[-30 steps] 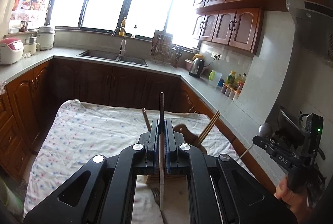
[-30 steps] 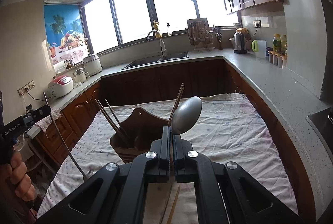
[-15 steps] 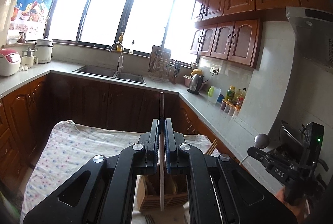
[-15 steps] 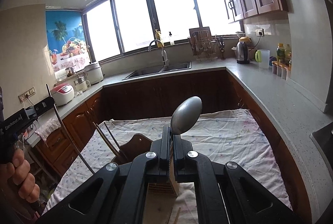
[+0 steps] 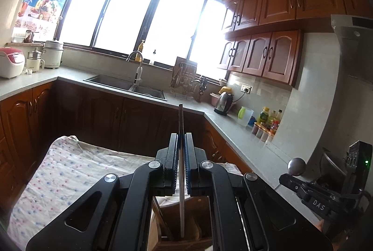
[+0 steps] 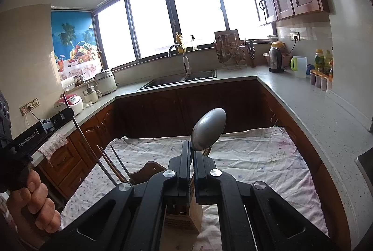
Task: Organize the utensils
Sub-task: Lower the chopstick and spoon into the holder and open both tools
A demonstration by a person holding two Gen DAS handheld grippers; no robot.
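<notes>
The left tongs [image 5: 181,153] are clamped on a thin metal utensil handle [image 5: 181,120], seen edge-on in the left wrist view. Its long axis runs nearly straight up and down through the centre of the frame: the upper end pokes above the tongs toward the far cabinets, and the lower end drops behind the tongs into a wooden utensil holder [image 5: 186,239] at the bottom centre. Which utensil it is cannot be told from this edge-on view. In the right wrist view the same handle shows at left as a slim rod slanting from upper left down to lower right, toward the holder.

The right tongs [image 6: 193,157] are pressed together on the neck of a metal spoon [image 6: 208,128]. The spoon's bowl stands above the tongs in the middle of the frame, pointing up and leaning slightly right, its rounded back toward the camera. Its handle is hidden behind the tongs.

The holder sits on a bench covered with a speckled cloth [image 6: 256,157]. Dark chopsticks [image 6: 112,164] stand in its left part, leaning toward the upper left. A person's hand [image 6: 32,202] grips the left tool's handle at the lower left of the right wrist view.
</notes>
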